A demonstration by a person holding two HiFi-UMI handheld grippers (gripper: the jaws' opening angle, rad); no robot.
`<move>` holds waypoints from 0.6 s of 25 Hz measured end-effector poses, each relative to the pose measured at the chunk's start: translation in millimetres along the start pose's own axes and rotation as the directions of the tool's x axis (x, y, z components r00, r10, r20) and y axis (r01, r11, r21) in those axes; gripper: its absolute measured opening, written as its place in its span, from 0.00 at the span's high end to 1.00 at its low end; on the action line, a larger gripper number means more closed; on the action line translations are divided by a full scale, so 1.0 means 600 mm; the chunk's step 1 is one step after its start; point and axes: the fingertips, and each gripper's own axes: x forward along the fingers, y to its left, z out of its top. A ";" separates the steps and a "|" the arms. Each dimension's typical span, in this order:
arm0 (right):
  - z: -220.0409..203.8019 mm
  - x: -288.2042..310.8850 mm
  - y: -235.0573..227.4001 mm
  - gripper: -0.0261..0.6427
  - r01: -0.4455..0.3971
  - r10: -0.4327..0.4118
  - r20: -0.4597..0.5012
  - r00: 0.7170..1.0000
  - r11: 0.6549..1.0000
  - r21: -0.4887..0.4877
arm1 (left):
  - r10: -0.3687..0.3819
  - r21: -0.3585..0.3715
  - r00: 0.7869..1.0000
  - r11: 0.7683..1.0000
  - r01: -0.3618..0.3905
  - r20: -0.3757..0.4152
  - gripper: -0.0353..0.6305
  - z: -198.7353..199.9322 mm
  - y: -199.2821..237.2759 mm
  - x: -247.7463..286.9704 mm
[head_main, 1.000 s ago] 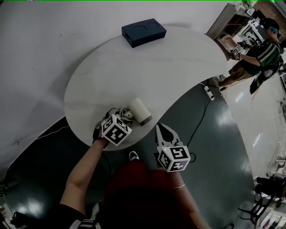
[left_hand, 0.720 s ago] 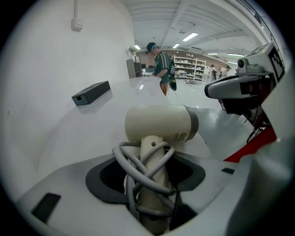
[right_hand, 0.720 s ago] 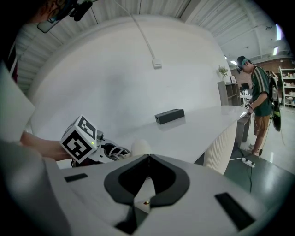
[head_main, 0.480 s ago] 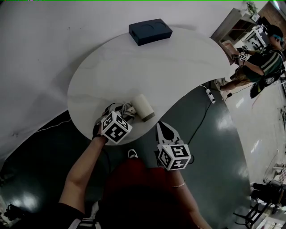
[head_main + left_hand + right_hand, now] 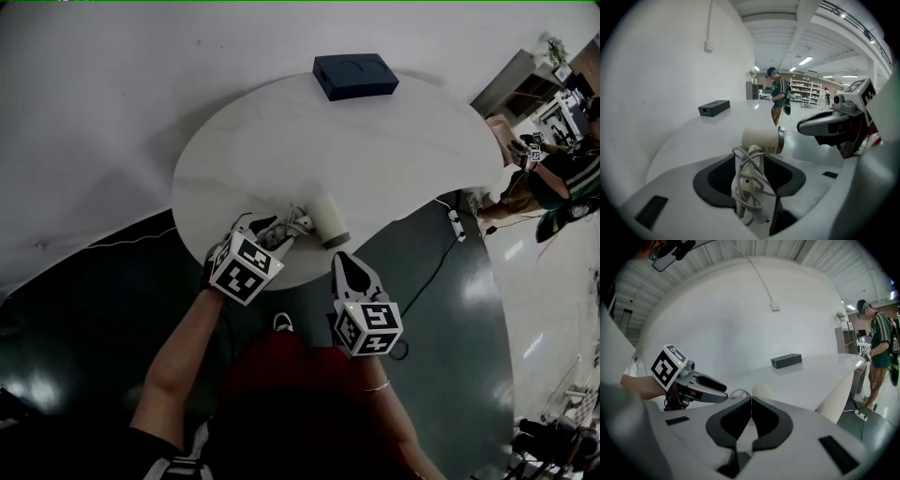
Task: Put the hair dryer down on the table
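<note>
The white hair dryer (image 5: pixel 325 218) lies on the white table (image 5: pixel 375 150) near its front edge, barrel toward the right. Its handle (image 5: pixel 749 180), wrapped in its own cord, sits between the jaws of my left gripper (image 5: pixel 281 231). The jaws are closing and both pads lie against the handle. My right gripper (image 5: pixel 343 264) hovers just off the table's edge, right of the dryer, shut and empty. In the right gripper view its jaws (image 5: pixel 751 401) meet on a thin line. The left gripper (image 5: pixel 723 389) shows there beside the dryer's barrel.
A dark box (image 5: pixel 354 75) sits at the table's far side. A person (image 5: pixel 553 173) stands past the table's right end. A power strip (image 5: pixel 457 221) and cable lie on the dark floor below the table's curved cutout.
The head view has swung left, so the table sits further right in frame. The left gripper stays at the dryer's handle near the front edge. The right gripper has barely moved.
</note>
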 end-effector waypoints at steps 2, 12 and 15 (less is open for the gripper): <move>0.003 0.002 0.018 0.94 -0.027 0.028 0.005 1.000 0.999 -0.021 | 0.029 -0.048 0.999 0.998 -0.027 0.031 0.66 -0.003 0.001 -0.017; 0.010 0.002 0.079 0.94 -0.134 0.135 0.009 0.991 0.987 -0.092 | 0.181 -0.298 0.977 0.944 -0.140 0.116 0.81 -0.036 -0.005 -0.091; 0.012 -0.001 0.090 0.94 -0.161 0.163 0.010 0.987 0.981 -0.107 | 0.219 -0.341 0.967 0.926 -0.164 0.129 0.82 -0.041 -0.009 -0.116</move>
